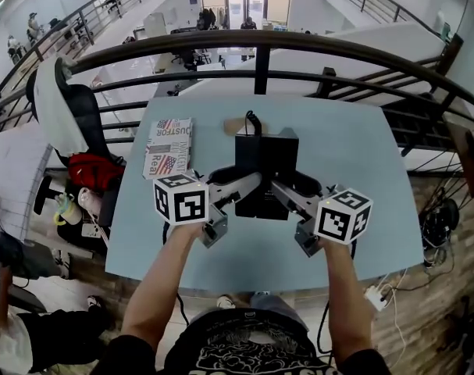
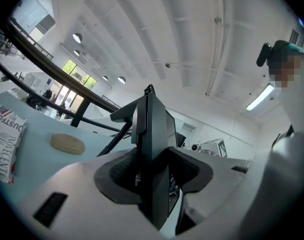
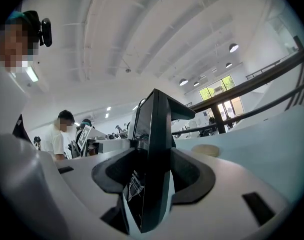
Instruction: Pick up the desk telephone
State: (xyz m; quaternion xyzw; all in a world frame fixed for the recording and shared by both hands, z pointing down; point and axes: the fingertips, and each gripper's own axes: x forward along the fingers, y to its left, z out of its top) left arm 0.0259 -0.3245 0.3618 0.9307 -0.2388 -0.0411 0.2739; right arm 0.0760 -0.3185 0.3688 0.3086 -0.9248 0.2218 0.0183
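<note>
Desk telephone [image 1: 265,158] sits pinched between both tools, left gripper [image 1: 251,183] clamped on its left edge and right gripper [image 1: 282,190] on its right; it's rigid slick plastic, probably hefty with a loose handset, so squeeze the base's sides evenly.

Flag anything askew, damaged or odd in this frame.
Nothing stands out. The desk telephone is clamped squarely, left gripper on one side and right gripper on the other. The newspapers and the round wooden disc lie flat on the table.
</note>
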